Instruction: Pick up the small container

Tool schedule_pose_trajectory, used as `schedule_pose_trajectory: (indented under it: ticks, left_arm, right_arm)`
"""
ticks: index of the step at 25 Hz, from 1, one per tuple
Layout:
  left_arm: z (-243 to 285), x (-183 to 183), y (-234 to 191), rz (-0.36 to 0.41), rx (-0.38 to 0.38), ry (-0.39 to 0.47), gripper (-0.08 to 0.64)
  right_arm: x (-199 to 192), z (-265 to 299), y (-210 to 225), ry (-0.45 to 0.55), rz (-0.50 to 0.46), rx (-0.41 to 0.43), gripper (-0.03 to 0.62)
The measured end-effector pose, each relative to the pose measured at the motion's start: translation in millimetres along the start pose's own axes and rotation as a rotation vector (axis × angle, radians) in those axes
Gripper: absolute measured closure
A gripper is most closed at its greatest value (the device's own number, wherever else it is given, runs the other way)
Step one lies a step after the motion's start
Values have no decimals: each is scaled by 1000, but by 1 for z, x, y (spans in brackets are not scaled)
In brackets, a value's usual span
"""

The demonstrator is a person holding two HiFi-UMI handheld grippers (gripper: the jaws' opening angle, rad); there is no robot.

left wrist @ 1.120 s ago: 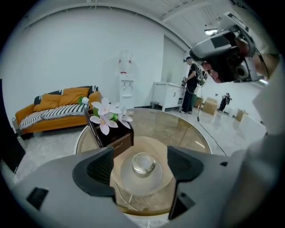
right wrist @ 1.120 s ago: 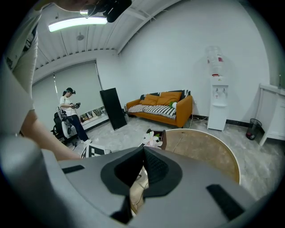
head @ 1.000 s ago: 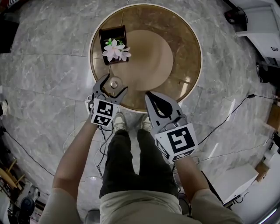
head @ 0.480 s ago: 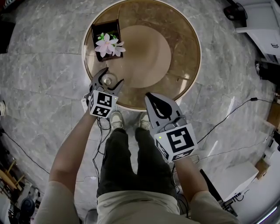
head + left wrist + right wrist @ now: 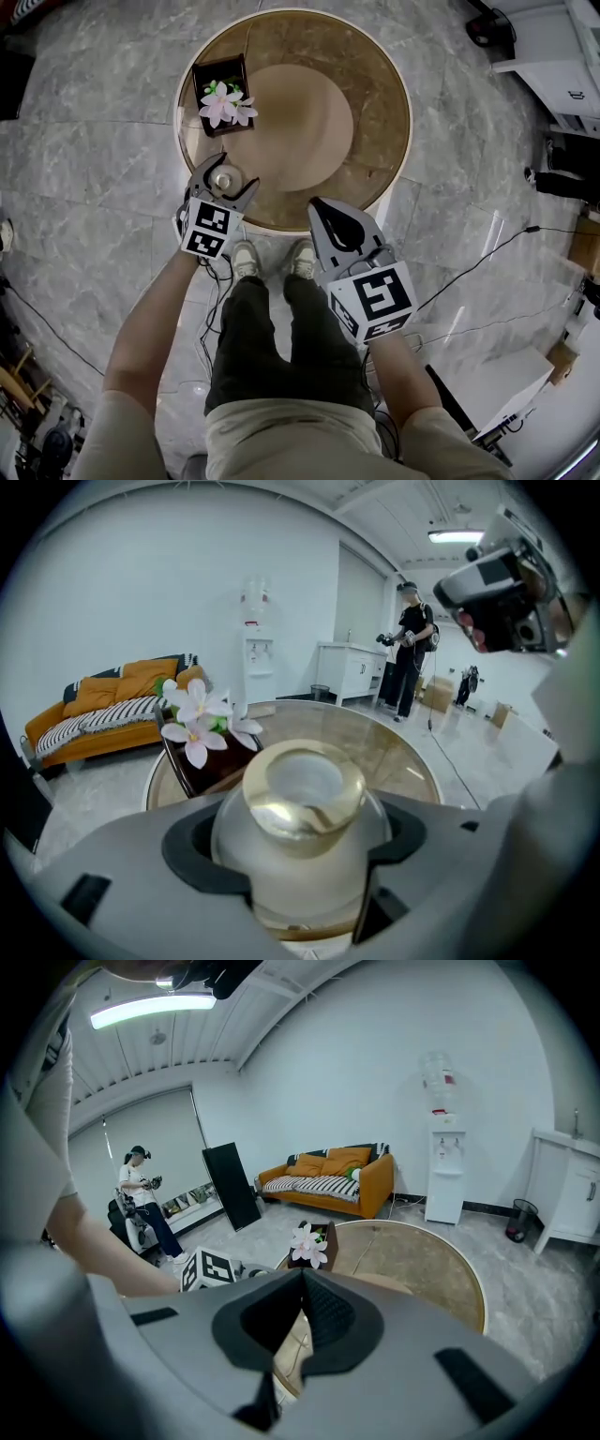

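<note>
Left gripper view, we see one small container (image 5: 305, 832) at centre, base hidden behind left claw (image 5: 229, 172), jaws just closing round it, not gripping yet, on round surface (image 5: 375, 80), one flower box (image 5: 208, 75), right claw (image 5: 318, 203) clenched, empty.

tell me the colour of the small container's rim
The rim is gold; clearest in the left gripper view.

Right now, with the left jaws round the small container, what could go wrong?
The left gripper has just been closing its jaws around the small container but seems not yet clamped; lifting now could drop it on the table.
Its rounded body may slip.
The flower box stands close beyond; pushing forward could knock it.
</note>
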State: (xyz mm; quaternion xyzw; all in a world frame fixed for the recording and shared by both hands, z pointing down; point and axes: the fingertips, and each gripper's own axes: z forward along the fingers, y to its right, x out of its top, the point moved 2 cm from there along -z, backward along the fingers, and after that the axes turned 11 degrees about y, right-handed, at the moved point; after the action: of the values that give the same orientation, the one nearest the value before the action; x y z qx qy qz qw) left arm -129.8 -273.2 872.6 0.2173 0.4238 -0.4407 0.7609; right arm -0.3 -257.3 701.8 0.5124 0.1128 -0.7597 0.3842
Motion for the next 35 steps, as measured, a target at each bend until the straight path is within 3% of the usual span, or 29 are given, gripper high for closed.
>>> schedule_pose_trajectory:
  ticks: [5,9,16,23,29,35]
  left_arm:
    - [-45,67,4,-27,17,4,225]
    - [-86,125,5,28,43,6,225]
    - [-152,236,10,42,80,79,225]
    - [-219,340,35,90,78,187,225]
    - [-282,396,67,144,58,252,225]
    - [-336,435,111,192,19,310,225]
  right_arm:
    - [48,-32,-10,32,-27,20,595]
    - [93,-66,-19,58,-73,21,595]
    - [184,-128,-26,150,-146,1,595]
    - [265,-190,-35,285,-79,1,595]
    - [318,-241,-54,374,-162,-19,595]
    - [333,-280,-63,401,-203,-42,595]
